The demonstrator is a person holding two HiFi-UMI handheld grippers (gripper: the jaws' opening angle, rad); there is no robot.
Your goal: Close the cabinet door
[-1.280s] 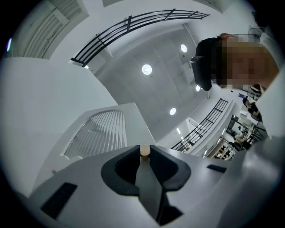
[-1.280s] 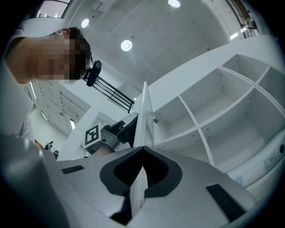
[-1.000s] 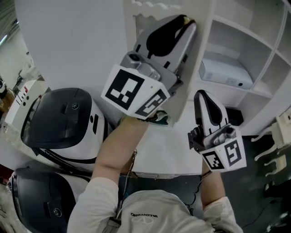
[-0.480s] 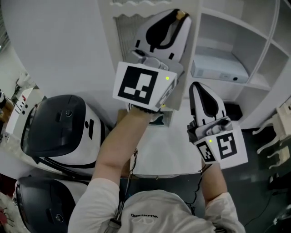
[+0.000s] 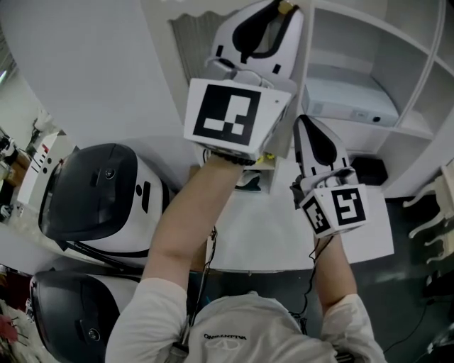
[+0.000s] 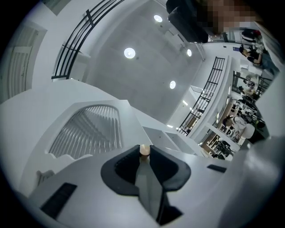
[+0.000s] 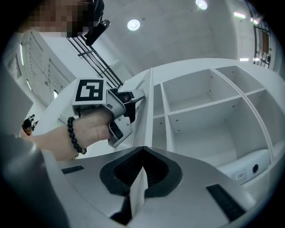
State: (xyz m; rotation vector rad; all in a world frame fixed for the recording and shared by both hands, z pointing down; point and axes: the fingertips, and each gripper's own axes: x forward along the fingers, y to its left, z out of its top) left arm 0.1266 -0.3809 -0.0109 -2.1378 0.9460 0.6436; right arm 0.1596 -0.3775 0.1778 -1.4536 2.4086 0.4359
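Observation:
The white cabinet door (image 5: 181, 49) with a louvred panel (image 6: 87, 131) stands ajar, its free edge (image 7: 149, 107) close to the open shelves (image 7: 200, 111). A small brass knob (image 6: 144, 150) sits near that edge, and my left gripper (image 5: 282, 13) is shut on it; in the head view the knob (image 5: 286, 6) peeks out at the jaw tips. My right gripper (image 5: 311, 127) hovers just right of the door edge, in front of the shelves, shut with nothing in it. In the right gripper view its jaws (image 7: 143, 150) meet, and the left gripper (image 7: 119, 107) shows beyond them against the door.
Two black-and-white domed machines (image 5: 99, 198) (image 5: 71, 312) stand at the left. A white box-shaped device (image 5: 347, 99) lies on a lower shelf, with a black object (image 5: 369, 170) on the floor below. A white tabletop (image 5: 269, 234) lies under my arms.
The left gripper has rolled with the knob in its jaws, and its marker cube now faces the head camera. The door has swung nearer the shelves. The right gripper has moved closer to the door edge.

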